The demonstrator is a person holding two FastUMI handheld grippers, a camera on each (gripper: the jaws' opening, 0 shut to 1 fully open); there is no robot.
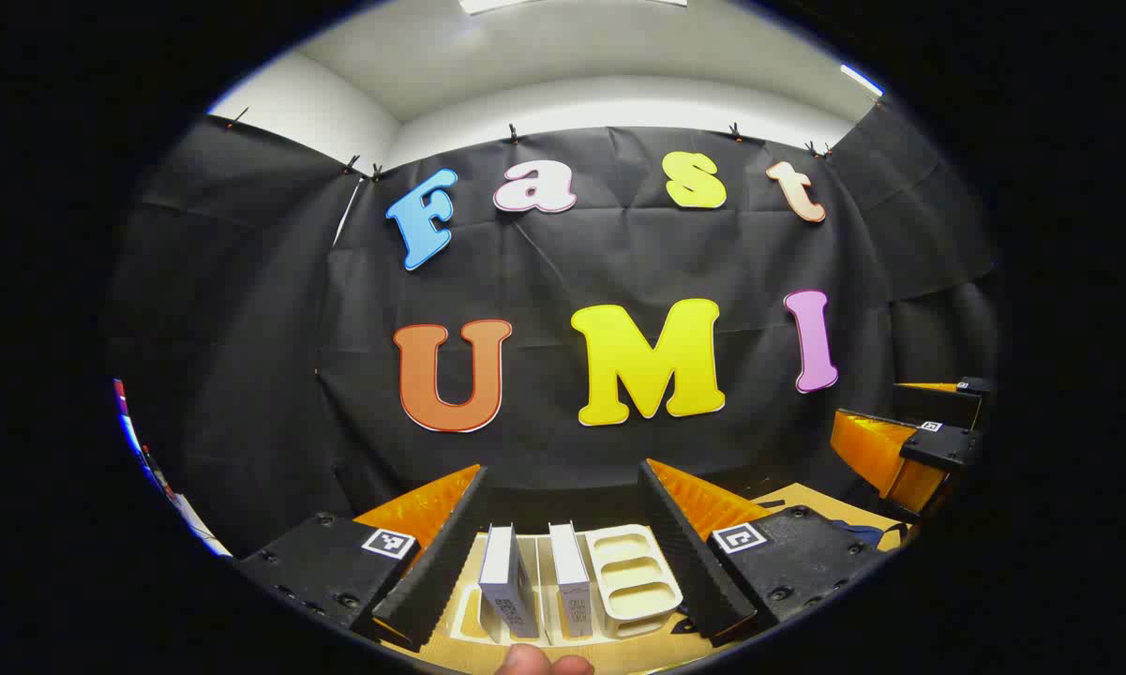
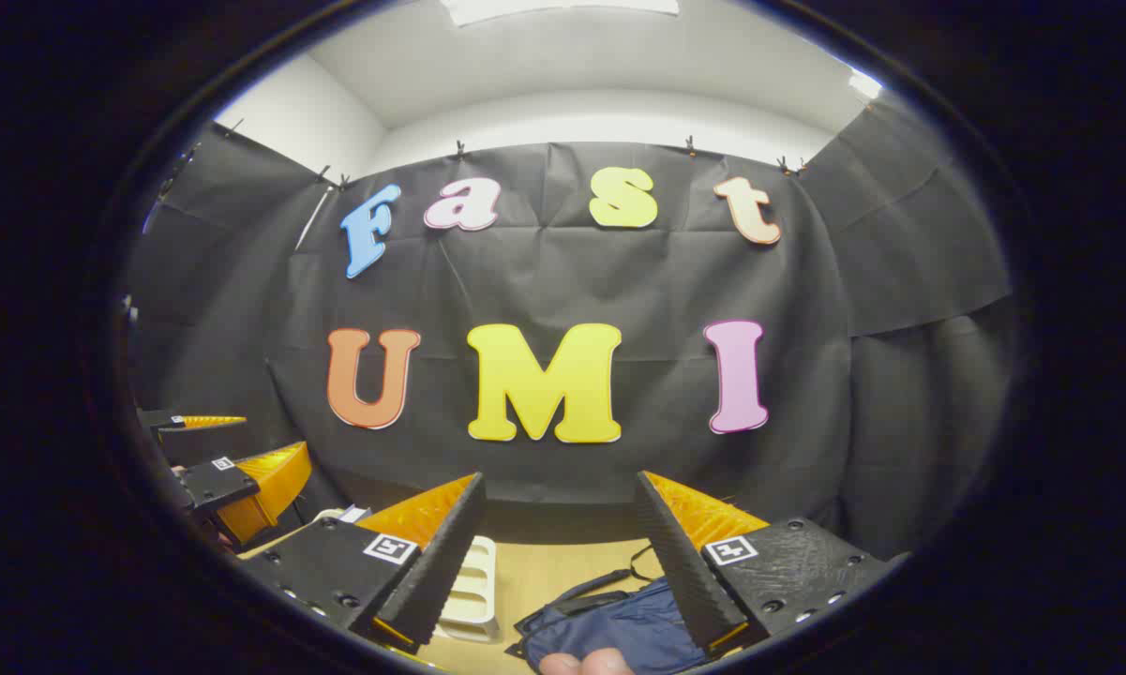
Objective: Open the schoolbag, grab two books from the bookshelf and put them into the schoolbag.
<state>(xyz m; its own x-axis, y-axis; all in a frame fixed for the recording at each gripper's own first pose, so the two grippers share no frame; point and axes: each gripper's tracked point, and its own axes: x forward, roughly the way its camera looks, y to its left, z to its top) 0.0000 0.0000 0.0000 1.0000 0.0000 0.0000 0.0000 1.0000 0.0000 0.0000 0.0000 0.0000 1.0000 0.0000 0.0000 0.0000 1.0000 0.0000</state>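
In the left gripper view my left gripper [image 1: 563, 483] is open, held above the table, with two white books [image 1: 509, 579] [image 1: 570, 577] standing upright in a cream bookshelf [image 1: 630, 572] below and between its fingers. My right gripper [image 1: 909, 441] appears at the right edge of that view. In the right gripper view my right gripper [image 2: 560, 492] is open above the dark blue schoolbag [image 2: 619, 628], which lies flat on the table. My left gripper [image 2: 234, 473] shows at the left, and the bookshelf [image 2: 469, 586] peeks beside the left finger.
The wooden table [image 2: 563, 567] runs back to the black cloth wall. A fingertip of the person [image 1: 544, 662] shows at the bottom of each view. A strap of the schoolbag [image 2: 633, 562] lies on the table behind it.
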